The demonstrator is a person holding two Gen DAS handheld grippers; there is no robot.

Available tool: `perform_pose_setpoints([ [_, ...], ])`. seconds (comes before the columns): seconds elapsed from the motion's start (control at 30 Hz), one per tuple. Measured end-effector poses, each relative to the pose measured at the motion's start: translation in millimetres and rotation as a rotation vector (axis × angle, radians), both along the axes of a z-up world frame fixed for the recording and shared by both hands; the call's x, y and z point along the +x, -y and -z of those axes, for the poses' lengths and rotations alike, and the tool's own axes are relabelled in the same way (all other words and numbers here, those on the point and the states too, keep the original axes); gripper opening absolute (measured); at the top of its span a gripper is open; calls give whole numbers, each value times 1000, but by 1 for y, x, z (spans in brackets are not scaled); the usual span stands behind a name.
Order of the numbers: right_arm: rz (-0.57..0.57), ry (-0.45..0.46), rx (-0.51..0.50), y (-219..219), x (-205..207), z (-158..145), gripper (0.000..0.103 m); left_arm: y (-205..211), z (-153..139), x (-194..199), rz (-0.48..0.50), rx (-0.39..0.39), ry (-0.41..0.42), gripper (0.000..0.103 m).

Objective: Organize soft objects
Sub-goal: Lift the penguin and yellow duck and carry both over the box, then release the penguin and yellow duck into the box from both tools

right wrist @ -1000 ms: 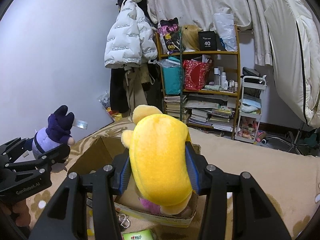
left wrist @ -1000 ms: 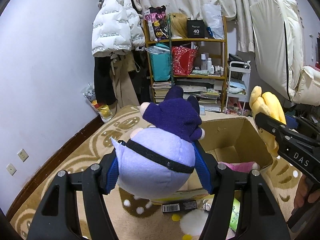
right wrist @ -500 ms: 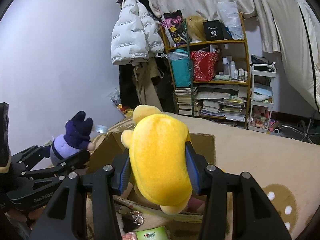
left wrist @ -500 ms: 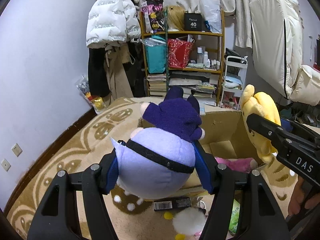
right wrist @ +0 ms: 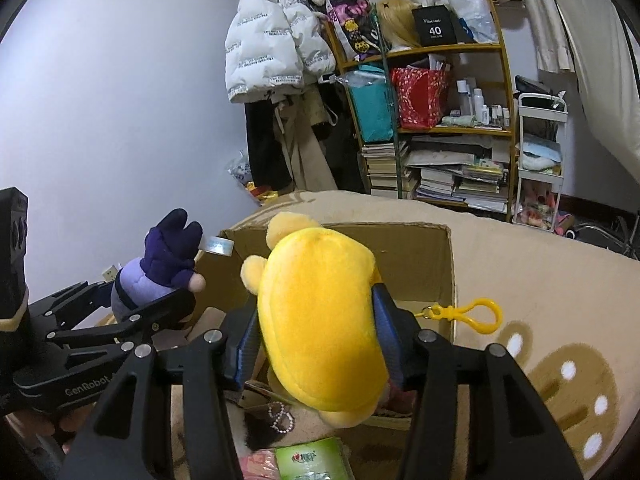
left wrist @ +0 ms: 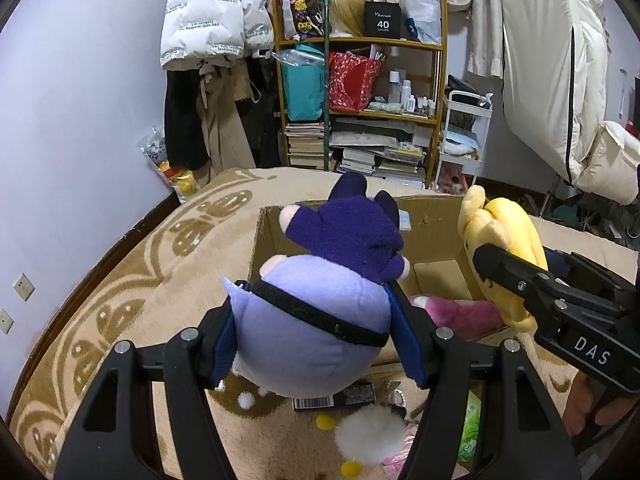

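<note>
Above an open cardboard box (left wrist: 434,222) on a patterned beige rug (left wrist: 132,280), two plush toys are held side by side. The purple plush (left wrist: 320,312) is clamped at its round lilac body between the blue pads of the left gripper (left wrist: 314,332), its dark purple head tipped toward the box's near left corner. The yellow plush (right wrist: 320,320) is gripped by the right gripper (right wrist: 316,344); its jaws have just been opening a little, yet the pads are seen pressed against the toy's sides. A yellow clip (right wrist: 476,314) is seen beside this toy, over the box's right wall. Inside the box a pink plush (left wrist: 460,312) is lying on the bottom. On the rug before the box, a white pompom (left wrist: 370,434), a green packet (right wrist: 310,460) and a bead bracelet (right wrist: 280,418) are scattered. A cluttered shelf (left wrist: 360,108) and a white jacket (left wrist: 212,12) are seen behind.
</note>
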State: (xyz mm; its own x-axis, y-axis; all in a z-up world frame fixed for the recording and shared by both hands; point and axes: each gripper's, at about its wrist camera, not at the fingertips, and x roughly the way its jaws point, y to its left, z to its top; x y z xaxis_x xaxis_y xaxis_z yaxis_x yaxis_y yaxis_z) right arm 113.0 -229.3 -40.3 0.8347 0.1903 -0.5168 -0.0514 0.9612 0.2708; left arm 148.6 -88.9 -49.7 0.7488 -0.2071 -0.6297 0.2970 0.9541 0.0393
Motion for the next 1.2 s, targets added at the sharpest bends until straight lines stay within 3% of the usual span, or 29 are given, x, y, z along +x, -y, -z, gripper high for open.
perform_pose_setpoints([
  [0.37, -3, -41, 6, 4, 6, 12, 55, 0, 11, 10, -4, 4, -39, 68],
  [0.53, -5, -44, 1, 3, 6, 13, 56, -5, 15, 13, -27, -3, -60, 80],
  [0.87, 11, -34, 22, 5, -2, 10, 77, -10, 6, 9, -43, 14, -48, 88],
  [1.03, 14, -9, 16, 1, -13, -2, 90, -17, -4, 2, -64, 14, -39, 96],
  [1.2, 7, 13, -16, -8, -30, -18, 99, -28, -14, -9, -80, 10, -39, 97],
])
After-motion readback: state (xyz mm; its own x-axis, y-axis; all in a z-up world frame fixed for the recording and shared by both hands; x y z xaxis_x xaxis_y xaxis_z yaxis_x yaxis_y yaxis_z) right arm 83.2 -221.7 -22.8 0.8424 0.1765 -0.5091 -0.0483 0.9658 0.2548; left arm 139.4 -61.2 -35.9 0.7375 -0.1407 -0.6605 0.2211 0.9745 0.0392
